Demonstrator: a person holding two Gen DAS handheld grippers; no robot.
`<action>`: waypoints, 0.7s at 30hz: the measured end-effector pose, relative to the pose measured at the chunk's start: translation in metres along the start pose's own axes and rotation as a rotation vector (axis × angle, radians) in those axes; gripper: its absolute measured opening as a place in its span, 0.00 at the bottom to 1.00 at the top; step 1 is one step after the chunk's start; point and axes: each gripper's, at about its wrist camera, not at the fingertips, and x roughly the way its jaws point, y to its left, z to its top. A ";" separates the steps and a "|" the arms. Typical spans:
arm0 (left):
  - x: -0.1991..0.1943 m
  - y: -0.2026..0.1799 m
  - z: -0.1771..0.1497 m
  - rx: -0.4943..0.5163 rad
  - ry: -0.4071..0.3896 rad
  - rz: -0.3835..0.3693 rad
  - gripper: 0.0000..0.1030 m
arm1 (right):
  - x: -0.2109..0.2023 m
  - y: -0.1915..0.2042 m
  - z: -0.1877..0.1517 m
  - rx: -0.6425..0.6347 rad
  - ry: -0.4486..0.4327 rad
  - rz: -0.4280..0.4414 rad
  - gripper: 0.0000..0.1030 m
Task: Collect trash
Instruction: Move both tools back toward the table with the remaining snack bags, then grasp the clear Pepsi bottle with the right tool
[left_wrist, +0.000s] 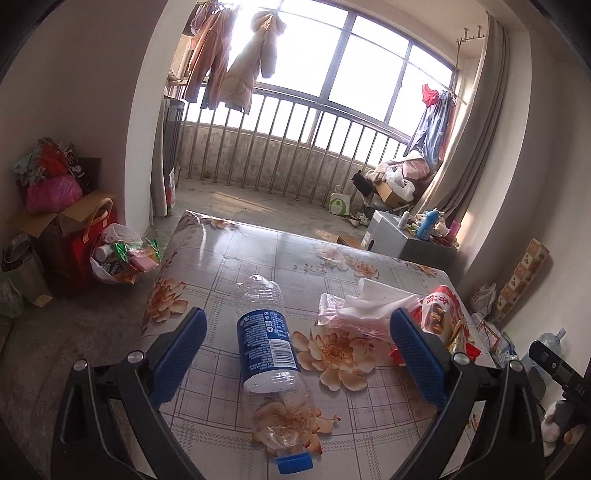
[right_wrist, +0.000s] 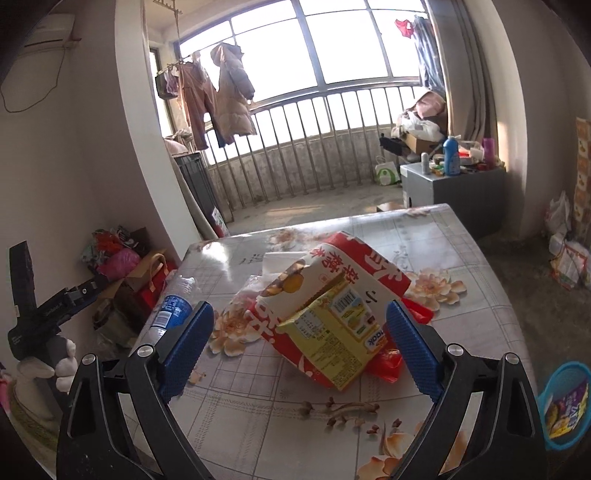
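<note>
Item: trash collection, approach stage; nothing is held yet.

Left hand-held gripper (left_wrist: 297, 356): jaws are spread wide, and an empty plastic bottle (left_wrist: 271, 354) is framed between them without being touched. The bottle lies on its side on the table (left_wrist: 229, 258), blue cap toward the camera, blue label around its middle.

Right hand-held gripper (right_wrist: 299, 345): jaws are likewise held apart, empty. A yellow carton (right_wrist: 332, 339) is framed between them, resting on a red and white snack bag (right_wrist: 365, 266). Crumpled clear wrappers (left_wrist: 354, 314) and white tissue (left_wrist: 380, 295) lie between bottle and bag.

Next move, as judged: each gripper is to be lowered and closed on its item. The thin-walled bottle is likely to roll or crush, so a grip across the labelled middle is called for.

Surface: glossy floral table cover, slippery by appearance.

Room: barred balcony window (left_wrist: 332, 74) with hung clothes, a filled rubbish bag (left_wrist: 118, 258) on the floor to the table's left, a blue basket (right_wrist: 565, 402) with a wrapper to its right.
</note>
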 end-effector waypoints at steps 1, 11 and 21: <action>0.002 0.007 -0.001 -0.009 0.007 0.027 0.94 | 0.008 0.010 0.003 -0.012 0.011 0.036 0.86; 0.046 0.075 -0.029 -0.124 0.169 0.107 0.58 | 0.108 0.119 0.007 -0.080 0.257 0.388 0.80; 0.090 0.088 -0.050 -0.182 0.329 -0.025 0.23 | 0.212 0.133 -0.026 0.117 0.585 0.469 0.67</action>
